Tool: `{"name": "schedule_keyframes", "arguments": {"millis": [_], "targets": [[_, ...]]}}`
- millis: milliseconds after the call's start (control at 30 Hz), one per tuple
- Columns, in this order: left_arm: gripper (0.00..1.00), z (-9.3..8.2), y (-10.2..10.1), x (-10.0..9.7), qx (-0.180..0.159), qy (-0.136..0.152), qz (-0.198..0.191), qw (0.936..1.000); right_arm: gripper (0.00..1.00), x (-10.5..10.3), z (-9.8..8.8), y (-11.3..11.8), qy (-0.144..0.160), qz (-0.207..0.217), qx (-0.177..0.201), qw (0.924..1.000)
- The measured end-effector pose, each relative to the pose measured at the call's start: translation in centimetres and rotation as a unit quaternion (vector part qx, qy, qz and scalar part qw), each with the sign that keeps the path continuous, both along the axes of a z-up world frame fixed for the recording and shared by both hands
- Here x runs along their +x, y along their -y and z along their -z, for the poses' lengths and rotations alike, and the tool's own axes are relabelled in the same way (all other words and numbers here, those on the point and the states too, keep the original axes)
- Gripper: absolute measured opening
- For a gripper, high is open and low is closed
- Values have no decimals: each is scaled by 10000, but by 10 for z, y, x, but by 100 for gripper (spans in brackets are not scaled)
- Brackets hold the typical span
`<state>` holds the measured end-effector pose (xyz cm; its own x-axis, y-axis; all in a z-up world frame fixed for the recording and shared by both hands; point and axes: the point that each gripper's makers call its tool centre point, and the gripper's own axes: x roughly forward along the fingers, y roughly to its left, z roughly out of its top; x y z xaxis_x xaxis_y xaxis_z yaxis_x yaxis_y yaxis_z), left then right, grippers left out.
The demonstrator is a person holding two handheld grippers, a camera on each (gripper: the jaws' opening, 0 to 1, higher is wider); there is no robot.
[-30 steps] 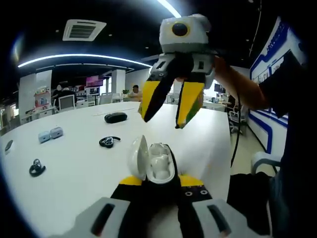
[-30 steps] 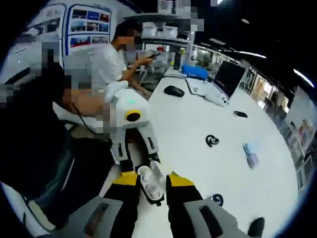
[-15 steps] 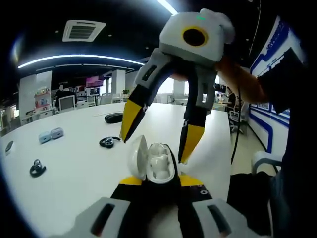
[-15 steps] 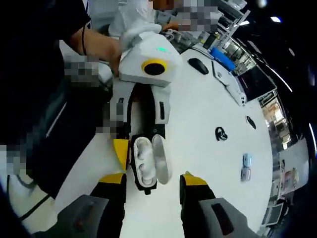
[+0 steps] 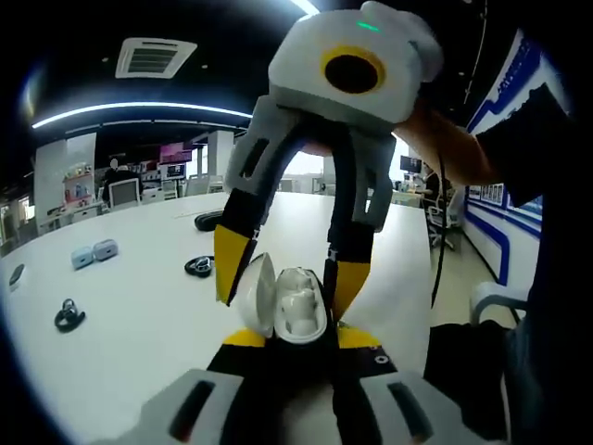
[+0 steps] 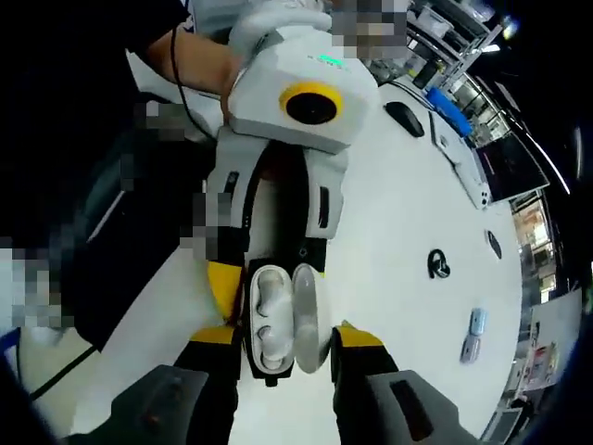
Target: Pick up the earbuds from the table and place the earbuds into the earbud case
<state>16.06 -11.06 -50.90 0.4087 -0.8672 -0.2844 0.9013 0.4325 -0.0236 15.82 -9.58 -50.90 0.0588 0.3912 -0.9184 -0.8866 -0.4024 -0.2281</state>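
A white earbud case [image 5: 289,311] stands with its lid open, and my left gripper [image 5: 298,336] is shut on its base. White shapes lie in the case's wells; I cannot tell whether they are earbuds. My right gripper [image 5: 285,283] reaches down from above, open, with one yellow-tipped jaw on each side of the case. In the right gripper view the open case [image 6: 276,317] lies between my right gripper's [image 6: 283,338] own jaws, and the left gripper [image 6: 273,278] holds it from the far side.
On the white table [image 5: 139,278] lie two black ear-hook earbuds [image 5: 202,266] [image 5: 68,315], a pair of small blue-grey cases [image 5: 94,250] and a black case [image 5: 213,221]. A person's arm and dark sleeve [image 5: 519,167] fill the right side.
My right gripper has come down from above the case and spread its jaws, which now straddle it. The left gripper and the case have stayed put.
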Motion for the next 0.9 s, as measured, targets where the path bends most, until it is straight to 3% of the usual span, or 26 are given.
{"name": "schedule_keyframes", "arguments": {"millis": [200,567,800,900], "targets": [[25,0,0,0,-9,-6,3,10000,36,-2,0,2,132,6,46,9999],[25,0,0,0,-12,-7,-2,10000,36,-3,-6,2,1124,-125,300,9931],[25,0,1,1,-14,-16,-10,10000,33,-3,-9,4,1469,-219,365,9882],[25,-1,0,1,-23,-17,-29,10000,26,-4,-7,6,1530,-221,417,9871]]}}
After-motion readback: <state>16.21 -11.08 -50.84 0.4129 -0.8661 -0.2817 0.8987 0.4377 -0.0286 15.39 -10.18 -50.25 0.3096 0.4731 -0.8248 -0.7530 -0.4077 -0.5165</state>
